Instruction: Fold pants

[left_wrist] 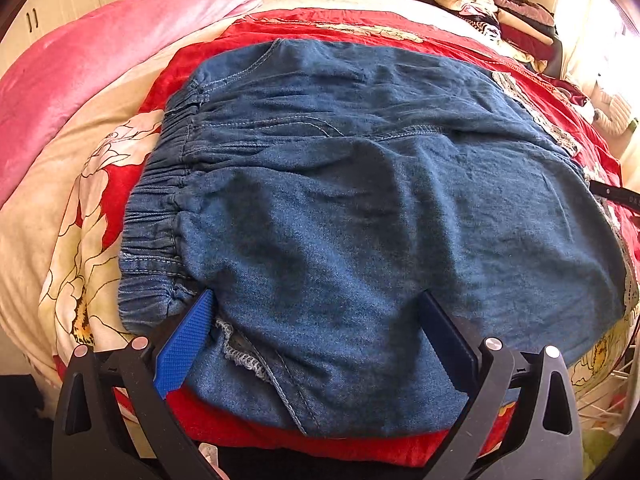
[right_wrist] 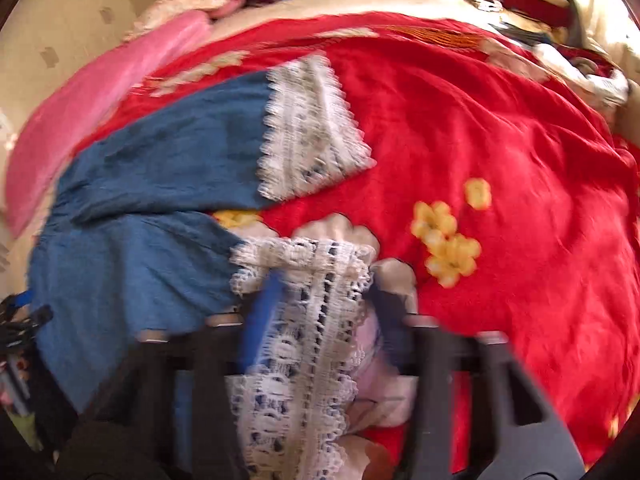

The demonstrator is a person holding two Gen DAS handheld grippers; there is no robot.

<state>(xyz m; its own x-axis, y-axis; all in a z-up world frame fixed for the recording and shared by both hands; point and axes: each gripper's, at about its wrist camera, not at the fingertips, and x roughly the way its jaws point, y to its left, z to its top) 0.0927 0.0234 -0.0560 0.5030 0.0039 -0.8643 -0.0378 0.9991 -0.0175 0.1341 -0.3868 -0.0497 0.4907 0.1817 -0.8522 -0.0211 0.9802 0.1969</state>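
Observation:
Blue denim pants [left_wrist: 340, 208] with an elastic waistband [left_wrist: 160, 208] and white lace cuffs lie spread on a red floral bedspread [left_wrist: 320, 444]. My left gripper [left_wrist: 316, 312] is open, its blue fingers [left_wrist: 184, 344] straddling the near edge of the pants by the waistband. In the blurred right wrist view, the two legs [right_wrist: 160, 168] end in lace cuffs [right_wrist: 312, 128]. My right gripper [right_wrist: 324, 292] is open around the near lace cuff [right_wrist: 308, 320], fingers on either side of it.
A pink blanket [left_wrist: 100, 72] lies at the left of the bed. A pile of folded clothes [left_wrist: 500, 12] sits at the far right corner. White cupboards [left_wrist: 60, 4] stand behind. The red bedspread [right_wrist: 500, 160] stretches to the right of the cuffs.

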